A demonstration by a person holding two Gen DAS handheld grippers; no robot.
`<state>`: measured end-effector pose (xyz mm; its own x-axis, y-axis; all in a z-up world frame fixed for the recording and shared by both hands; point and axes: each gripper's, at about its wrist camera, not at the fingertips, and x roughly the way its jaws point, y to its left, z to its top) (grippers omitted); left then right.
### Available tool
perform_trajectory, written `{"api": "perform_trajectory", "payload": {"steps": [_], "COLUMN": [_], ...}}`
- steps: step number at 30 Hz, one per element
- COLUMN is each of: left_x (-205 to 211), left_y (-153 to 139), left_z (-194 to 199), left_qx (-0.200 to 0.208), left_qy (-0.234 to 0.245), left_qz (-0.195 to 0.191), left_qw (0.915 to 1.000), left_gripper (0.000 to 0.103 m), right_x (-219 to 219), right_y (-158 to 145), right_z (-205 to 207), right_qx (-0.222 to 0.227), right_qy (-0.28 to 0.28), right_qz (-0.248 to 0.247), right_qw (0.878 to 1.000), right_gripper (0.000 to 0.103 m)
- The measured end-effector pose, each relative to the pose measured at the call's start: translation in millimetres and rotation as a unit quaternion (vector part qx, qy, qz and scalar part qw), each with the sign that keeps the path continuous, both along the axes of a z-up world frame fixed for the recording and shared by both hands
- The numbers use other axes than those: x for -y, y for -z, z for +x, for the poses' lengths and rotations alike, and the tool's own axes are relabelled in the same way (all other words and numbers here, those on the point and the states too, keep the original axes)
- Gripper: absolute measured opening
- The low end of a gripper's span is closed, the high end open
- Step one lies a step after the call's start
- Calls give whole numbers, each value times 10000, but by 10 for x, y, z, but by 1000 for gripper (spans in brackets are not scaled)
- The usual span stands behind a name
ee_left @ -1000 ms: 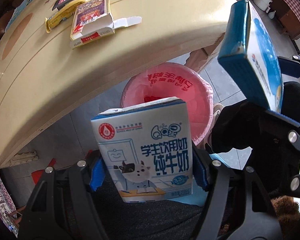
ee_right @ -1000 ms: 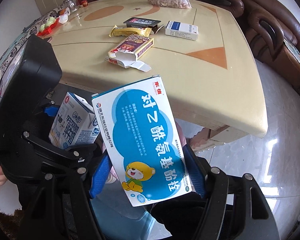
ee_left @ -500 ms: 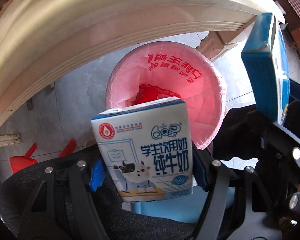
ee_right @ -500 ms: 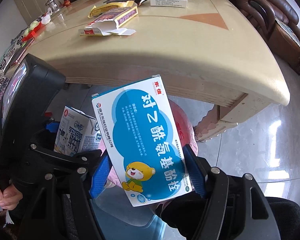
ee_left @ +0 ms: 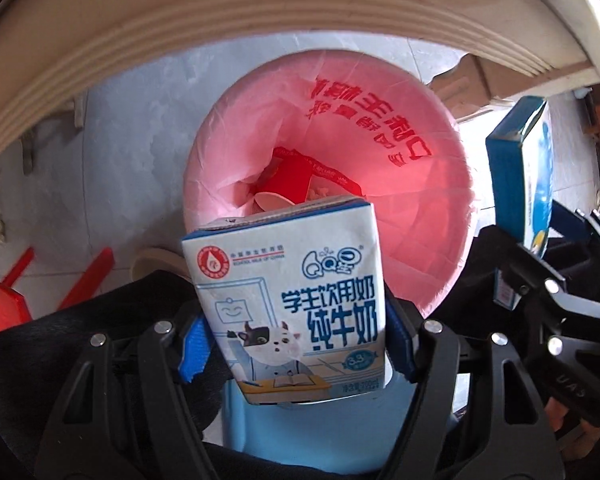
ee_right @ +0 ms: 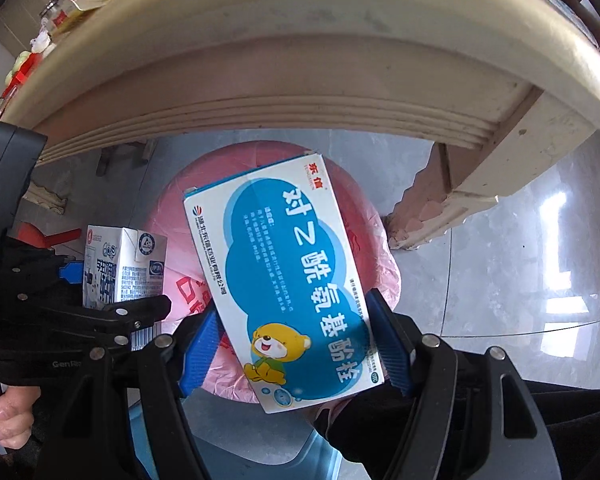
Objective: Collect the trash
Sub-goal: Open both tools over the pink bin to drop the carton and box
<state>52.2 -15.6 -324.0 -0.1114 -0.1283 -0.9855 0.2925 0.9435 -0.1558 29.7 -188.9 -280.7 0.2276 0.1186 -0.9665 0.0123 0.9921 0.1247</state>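
Left gripper has its fingers clamped on a white-and-blue milk carton, held just over the pink-lined round trash bin at 12 o'clock. Right gripper's fingers squeeze a blue-and-white cardboard medicine box above the same bin, under the cream worktop.

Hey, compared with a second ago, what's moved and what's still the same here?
Both hand-held grippers have dropped from tabletop height to below the table edge, closing in over the pink-lined trash bin, which now fills more of each view. Unchanged: the left hand-held gripper still clamps the milk carton and the right hand-held gripper still clamps the blue medicine box. Nothing has been released yet.
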Motion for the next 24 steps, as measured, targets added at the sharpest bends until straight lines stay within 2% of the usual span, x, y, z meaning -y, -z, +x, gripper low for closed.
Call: {"api": "perform_trajectory", "payload": {"steps": [9, 24], "left_x": [-7, -3], "left_y": [276, 343], "left_z": [132, 236], "left_qx": [-339, -509], "left_qy": [-220, -297], "left_qz": [32, 48], "left_qw": [9992, 9983], "left_gripper": [69, 70], "right_x": [35, 14], "right_y": [307, 568], "right_z": [152, 236], "right_qx": [-308, -601], "right_qy": [-24, -52], "right_qz": [-40, 158], "right_qw": [9995, 9981], "right_gripper": [68, 68]}}
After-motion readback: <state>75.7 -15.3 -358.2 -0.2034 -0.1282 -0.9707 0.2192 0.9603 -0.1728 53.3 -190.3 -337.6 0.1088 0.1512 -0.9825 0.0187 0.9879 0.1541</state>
